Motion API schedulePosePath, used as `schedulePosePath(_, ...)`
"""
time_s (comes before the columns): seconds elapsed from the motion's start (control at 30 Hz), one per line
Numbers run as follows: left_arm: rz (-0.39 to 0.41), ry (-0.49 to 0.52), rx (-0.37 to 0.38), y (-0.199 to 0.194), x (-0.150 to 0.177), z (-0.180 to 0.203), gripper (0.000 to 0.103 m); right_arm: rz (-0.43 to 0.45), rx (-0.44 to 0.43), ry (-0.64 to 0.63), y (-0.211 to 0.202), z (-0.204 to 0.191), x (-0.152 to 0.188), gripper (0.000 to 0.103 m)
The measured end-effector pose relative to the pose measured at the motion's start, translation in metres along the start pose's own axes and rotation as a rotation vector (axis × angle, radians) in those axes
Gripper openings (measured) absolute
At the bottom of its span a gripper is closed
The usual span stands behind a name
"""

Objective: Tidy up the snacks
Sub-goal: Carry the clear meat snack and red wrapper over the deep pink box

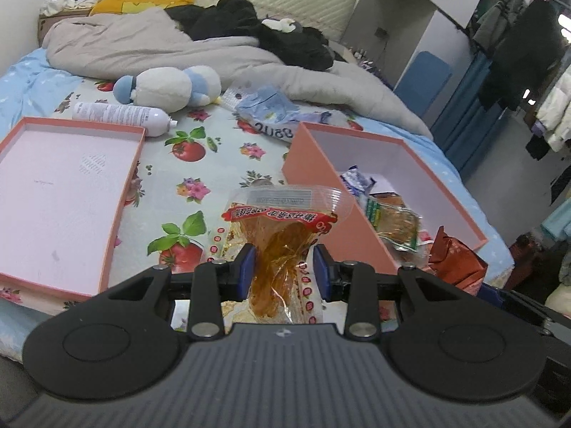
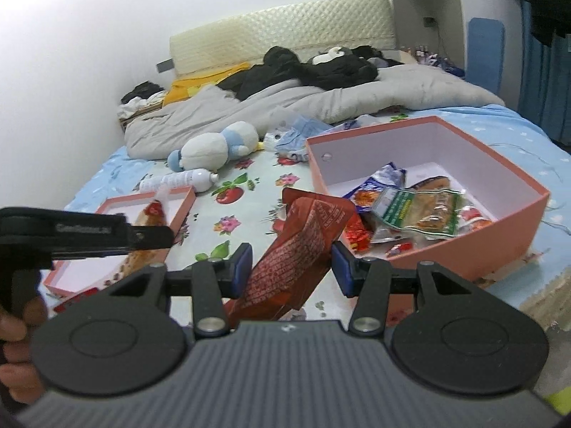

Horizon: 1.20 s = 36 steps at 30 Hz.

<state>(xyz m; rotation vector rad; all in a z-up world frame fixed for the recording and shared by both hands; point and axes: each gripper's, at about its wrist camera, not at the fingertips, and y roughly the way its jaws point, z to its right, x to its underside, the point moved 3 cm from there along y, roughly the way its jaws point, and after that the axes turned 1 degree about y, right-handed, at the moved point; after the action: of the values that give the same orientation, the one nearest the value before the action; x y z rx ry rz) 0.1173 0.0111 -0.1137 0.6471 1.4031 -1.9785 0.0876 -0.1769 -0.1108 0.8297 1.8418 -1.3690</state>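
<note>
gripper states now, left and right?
Left gripper: shut on clear snack pack.
Right gripper: shut on red snack pouch.

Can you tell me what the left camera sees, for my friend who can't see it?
The left tool holds a clear snack packet above a flowery bed sheet. A pink box of snacks sits right, its empty lid left.

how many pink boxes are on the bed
2. A shallow lid lies on the left side of the bed, nothing in it. A deeper box sits on the right, holding several snack packets. No others show, though the quilt may hide some.
</note>
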Motion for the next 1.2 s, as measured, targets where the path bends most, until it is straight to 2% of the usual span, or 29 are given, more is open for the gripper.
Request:
schedulePosePath(0.33,-0.012,0.033,0.088,-0.003,0.01,0.045,0.04,0.009,0.083,0.013,-0.022,0.031,0.006,0.052)
schedulePosePath(0.5,-0.037,0.058,0.163,0.015,0.013,0.075,0.04,0.0,0.121,0.017,-0.026,0.048,0.009,0.053)
schedulePosePath(0.67,-0.06,0.101,0.206,0.036,0.011,0.101,0.04,-0.006,0.154,0.034,-0.026,0.067,0.01,0.053)
schedulePosePath(1.0,-0.117,0.121,0.26,0.09,-0.014,0.121,0.04,-0.026,0.177,0.09,0.009,0.1,-0.009,0.053)
schedulePosePath(1.2,-0.114,0.128,0.274,0.128,-0.038,0.138,0.04,-0.035,0.173,0.07,0.036,0.117,-0.028,0.053)
